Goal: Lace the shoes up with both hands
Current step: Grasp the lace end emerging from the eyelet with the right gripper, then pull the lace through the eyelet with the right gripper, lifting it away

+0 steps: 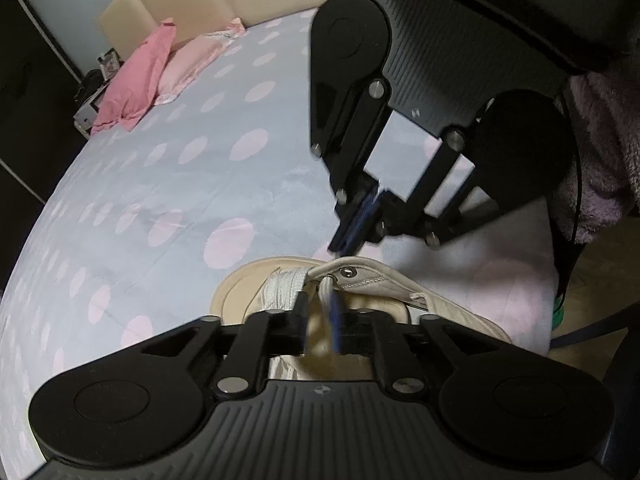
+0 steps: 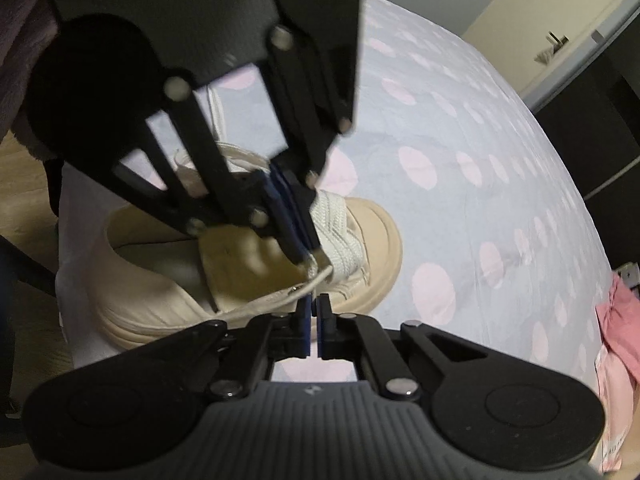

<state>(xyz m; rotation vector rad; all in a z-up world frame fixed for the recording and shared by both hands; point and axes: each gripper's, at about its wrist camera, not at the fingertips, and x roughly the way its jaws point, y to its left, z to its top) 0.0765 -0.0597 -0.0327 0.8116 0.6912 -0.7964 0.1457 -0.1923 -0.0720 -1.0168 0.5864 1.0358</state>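
Lying near the bed's [image 1: 160, 184] edge, the beige shoe [image 2: 168, 280] sits between both tools. The left gripper [image 1: 320, 316] stands slightly apart around the white lace [image 1: 325, 286]; the right gripper [image 2: 314, 320] is pinched together on the lace's strand.

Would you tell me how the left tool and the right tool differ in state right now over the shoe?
The left tool's jaws stand slightly apart, while the right tool's are shut. The white lace runs into the left tool's gap; at the right tool it crosses just past the tips, and a pinch cannot be confirmed. Both point down at the beige shoe's eyelets.
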